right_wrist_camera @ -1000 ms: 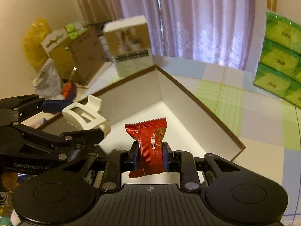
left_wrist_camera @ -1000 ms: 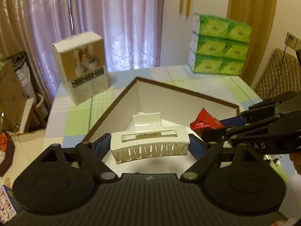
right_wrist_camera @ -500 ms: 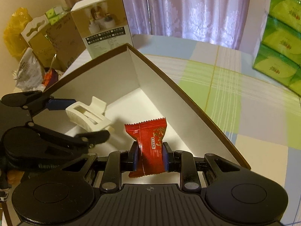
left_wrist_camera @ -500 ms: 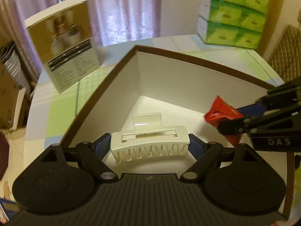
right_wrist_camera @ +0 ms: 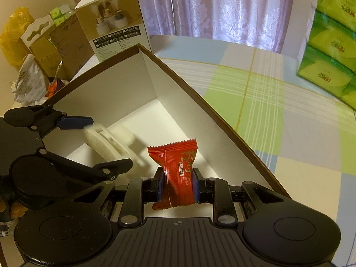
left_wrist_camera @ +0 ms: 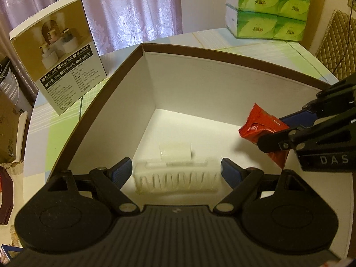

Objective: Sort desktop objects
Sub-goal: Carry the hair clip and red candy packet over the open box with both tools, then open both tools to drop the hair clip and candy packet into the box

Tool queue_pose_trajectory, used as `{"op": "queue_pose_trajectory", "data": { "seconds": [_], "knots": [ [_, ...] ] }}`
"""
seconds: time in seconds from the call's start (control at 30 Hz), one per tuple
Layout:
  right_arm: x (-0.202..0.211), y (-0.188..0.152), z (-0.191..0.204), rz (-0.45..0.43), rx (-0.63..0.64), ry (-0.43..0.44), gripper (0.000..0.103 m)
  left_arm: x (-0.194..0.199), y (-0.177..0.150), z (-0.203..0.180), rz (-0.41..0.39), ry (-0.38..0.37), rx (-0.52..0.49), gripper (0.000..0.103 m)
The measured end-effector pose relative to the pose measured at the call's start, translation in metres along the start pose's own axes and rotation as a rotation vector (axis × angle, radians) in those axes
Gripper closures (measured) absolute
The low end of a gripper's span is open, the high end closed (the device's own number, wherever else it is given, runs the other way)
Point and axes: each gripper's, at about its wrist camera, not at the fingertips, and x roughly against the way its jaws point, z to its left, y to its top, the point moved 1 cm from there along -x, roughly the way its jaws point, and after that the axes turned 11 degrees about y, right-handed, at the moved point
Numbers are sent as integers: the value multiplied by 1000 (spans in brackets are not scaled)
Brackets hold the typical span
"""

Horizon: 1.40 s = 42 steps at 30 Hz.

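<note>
The box [left_wrist_camera: 200,84] has brown-rimmed white walls meeting in a corner at 12 o'clock, and its floor is bare beyond the two grippers. Over that floor the left gripper [left_wrist_camera: 177,171] points toward the corner, jaws wide apart. The clip [left_wrist_camera: 176,175] sits blurred between the pads with a gap at each side (whether it rests on the floor I cannot tell). The right gripper [right_wrist_camera: 177,183] reaches in from 3 o'clock of the left view, jaws pinched on the candy [right_wrist_camera: 176,173], upright above the floor. A carton [left_wrist_camera: 57,53] stands outside at 10 o'clock, tissue packs [left_wrist_camera: 267,9] at 1 o'clock.
</note>
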Motion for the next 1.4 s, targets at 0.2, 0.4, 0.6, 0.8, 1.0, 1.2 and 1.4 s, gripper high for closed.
{"op": "queue_pose_trajectory", "data": {
  "seconds": [0.2,0.4,0.6,0.8,1.0,1.2,1.4],
  "knots": [
    [1,0,-1,4,2,-2,80,3,-3,0,1,-2,-2,15],
    [1,-1,1,2,17,-3,80,10,-5,2,2,6,-6,14],
    [2,-4,5,-6,49,-1,59,19,-9,6,-6,29,-10,11],
    [13,-8,14,-41,94,3,38,37,-12,15,-20,45,14,11],
    [26,-18,25,-56,142,15,11,56,-19,24,-17,64,39,7],
    [37,-26,36,-69,163,5,2,77,-29,29,-6,88,54,6],
    [49,-34,46,-88,168,-6,2,100,-37,31,11,119,63,3]
  ]
}}
